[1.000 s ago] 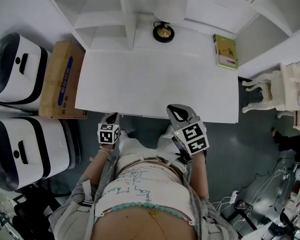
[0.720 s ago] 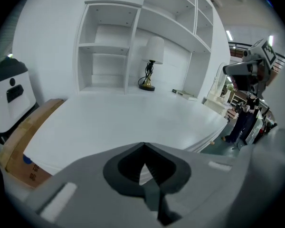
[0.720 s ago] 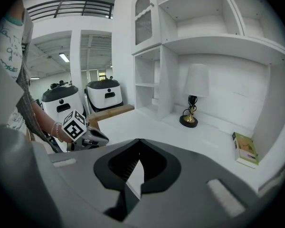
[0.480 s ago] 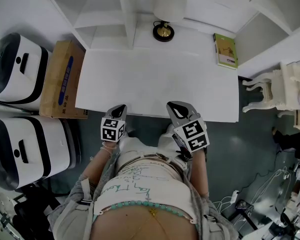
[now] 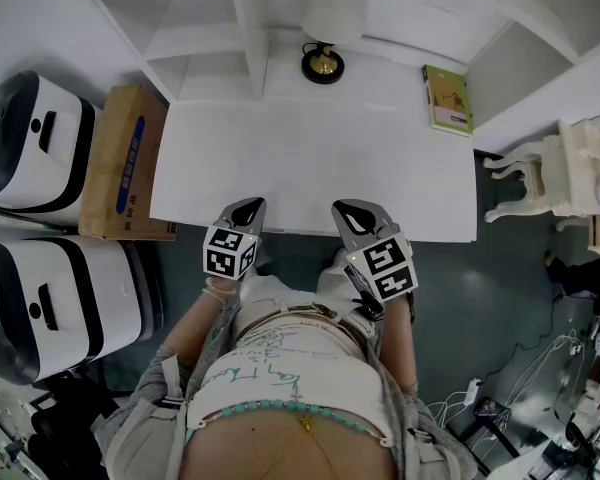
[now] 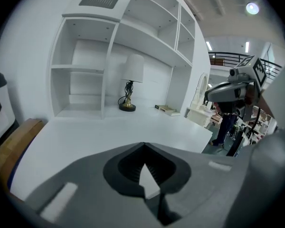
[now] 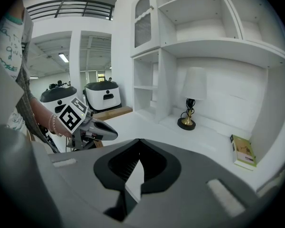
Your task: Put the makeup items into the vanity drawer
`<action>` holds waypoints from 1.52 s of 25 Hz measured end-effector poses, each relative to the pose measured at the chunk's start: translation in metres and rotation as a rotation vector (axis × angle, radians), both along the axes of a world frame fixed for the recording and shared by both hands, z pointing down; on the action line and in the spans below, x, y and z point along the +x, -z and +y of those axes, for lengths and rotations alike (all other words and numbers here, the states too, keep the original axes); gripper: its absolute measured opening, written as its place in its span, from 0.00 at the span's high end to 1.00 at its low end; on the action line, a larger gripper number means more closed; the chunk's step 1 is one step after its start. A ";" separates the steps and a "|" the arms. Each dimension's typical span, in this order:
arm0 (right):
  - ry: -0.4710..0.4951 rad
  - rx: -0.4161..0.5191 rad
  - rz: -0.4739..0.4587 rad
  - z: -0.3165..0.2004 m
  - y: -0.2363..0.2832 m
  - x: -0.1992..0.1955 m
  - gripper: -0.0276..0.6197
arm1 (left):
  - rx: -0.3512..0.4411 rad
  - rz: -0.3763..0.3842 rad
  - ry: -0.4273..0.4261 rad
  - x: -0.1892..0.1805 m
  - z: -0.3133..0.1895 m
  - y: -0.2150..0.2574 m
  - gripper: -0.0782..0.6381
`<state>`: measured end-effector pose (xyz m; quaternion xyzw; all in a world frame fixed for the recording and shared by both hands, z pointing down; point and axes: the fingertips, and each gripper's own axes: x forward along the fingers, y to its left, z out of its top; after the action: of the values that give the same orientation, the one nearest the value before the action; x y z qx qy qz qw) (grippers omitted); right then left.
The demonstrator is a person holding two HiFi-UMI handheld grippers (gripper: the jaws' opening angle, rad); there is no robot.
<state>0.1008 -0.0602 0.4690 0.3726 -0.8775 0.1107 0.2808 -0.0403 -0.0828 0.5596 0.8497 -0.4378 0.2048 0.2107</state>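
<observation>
No makeup items and no drawer front show in any view. The white vanity top [image 5: 310,163] lies bare in front of me. In the head view my left gripper [image 5: 250,206] points at the top's front edge, jaws shut with nothing between them. My right gripper [image 5: 348,211] sits beside it at the same edge, likewise shut and empty. In the left gripper view the left gripper [image 6: 143,145] has its tips meeting over the white top. The right gripper view shows the right gripper [image 7: 139,140] closed the same way, with the left gripper [image 7: 109,133] off to its left.
A gold-based lamp [image 5: 323,61] stands at the back of the top and a green book [image 5: 447,98] lies at its back right. White shelves [image 5: 195,28] rise behind. A cardboard box [image 5: 125,158] and two white machines [image 5: 35,138] stand to the left, and an ornate white stool [image 5: 565,183] to the right.
My left gripper has risen forward from beside my hip to the desk's front edge. The right gripper has barely shifted. Both stayed shut.
</observation>
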 end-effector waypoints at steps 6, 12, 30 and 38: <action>-0.005 0.002 -0.008 -0.001 0.002 -0.001 0.91 | 0.026 0.026 -0.043 0.020 -0.006 0.023 0.89; -0.013 0.018 -0.009 -0.001 0.005 -0.002 0.91 | 0.054 0.047 -0.087 0.038 -0.011 0.038 0.89; -0.057 0.071 -0.028 -0.012 0.023 0.001 0.91 | 0.145 0.107 -0.197 0.085 -0.014 0.092 0.89; -0.078 0.107 -0.059 -0.016 0.038 0.002 0.91 | 0.188 0.127 -0.228 0.097 -0.011 0.117 0.89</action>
<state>0.1027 -0.0758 0.4314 0.4177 -0.8748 0.0856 0.2300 0.0563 -0.0939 0.4426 0.9211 -0.3415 0.1312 0.1328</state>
